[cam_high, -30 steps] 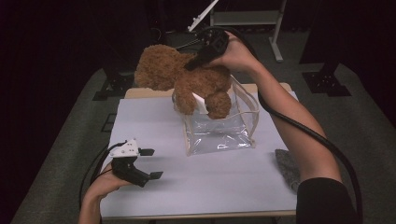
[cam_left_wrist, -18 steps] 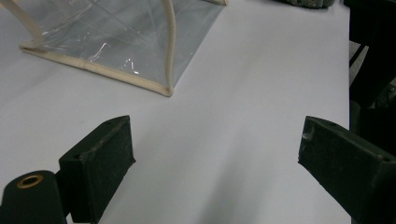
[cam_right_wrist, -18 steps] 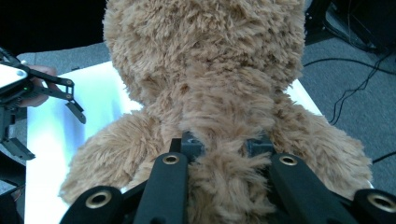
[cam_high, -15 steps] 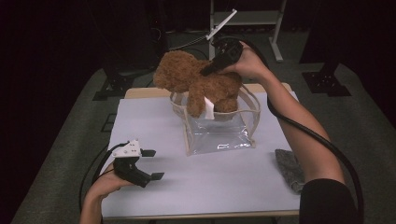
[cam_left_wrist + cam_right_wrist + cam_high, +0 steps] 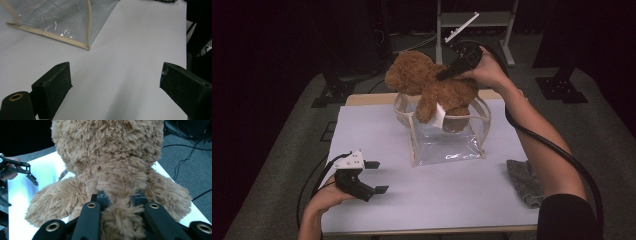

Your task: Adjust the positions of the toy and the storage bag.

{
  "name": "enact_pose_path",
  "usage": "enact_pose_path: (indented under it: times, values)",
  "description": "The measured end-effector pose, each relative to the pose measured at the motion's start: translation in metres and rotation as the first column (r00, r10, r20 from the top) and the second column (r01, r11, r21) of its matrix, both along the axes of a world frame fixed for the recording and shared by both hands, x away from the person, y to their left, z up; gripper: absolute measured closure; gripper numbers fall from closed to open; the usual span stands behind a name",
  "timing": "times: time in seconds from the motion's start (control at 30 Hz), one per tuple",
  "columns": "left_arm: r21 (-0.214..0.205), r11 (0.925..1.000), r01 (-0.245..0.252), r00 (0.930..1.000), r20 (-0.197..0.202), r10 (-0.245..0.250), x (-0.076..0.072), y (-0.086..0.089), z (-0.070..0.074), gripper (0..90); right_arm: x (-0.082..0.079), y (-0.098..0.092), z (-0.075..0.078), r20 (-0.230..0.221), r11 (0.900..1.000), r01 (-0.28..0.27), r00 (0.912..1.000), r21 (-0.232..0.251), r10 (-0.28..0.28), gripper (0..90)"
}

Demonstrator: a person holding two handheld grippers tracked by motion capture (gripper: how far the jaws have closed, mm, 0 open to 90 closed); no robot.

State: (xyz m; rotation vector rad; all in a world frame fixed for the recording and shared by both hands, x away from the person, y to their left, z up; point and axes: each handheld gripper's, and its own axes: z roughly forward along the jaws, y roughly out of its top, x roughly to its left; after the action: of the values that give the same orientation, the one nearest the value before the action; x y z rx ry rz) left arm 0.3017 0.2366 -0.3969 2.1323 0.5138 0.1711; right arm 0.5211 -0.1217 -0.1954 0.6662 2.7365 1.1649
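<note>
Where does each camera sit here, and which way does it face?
High view: above the person's side, looking forward and down on the table; both forearms, left gripper, right gripper holding the bear over the clear bag.
Left gripper view: rides the left gripper, looking along its open jaws at the table and the bag's corner.
Right gripper view: rides the right gripper, jaws clamped in the bear's fur.
Shared: the bear, in the high and right gripper views.

Grey cloth near white table's right edge.
</note>
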Motion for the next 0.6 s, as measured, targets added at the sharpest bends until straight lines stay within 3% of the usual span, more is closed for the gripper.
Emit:
enact_pose_path:
  times: [0.6]
  values:
    - [-0.004,1.0000,-0.006,1.0000,-0.003,0.006,-0.001,0.003,-0.001,9.3,0.016,-0.002,0.007,-0.003,0.9960,0.085,0.9964,0.029,-0.084,74.6]
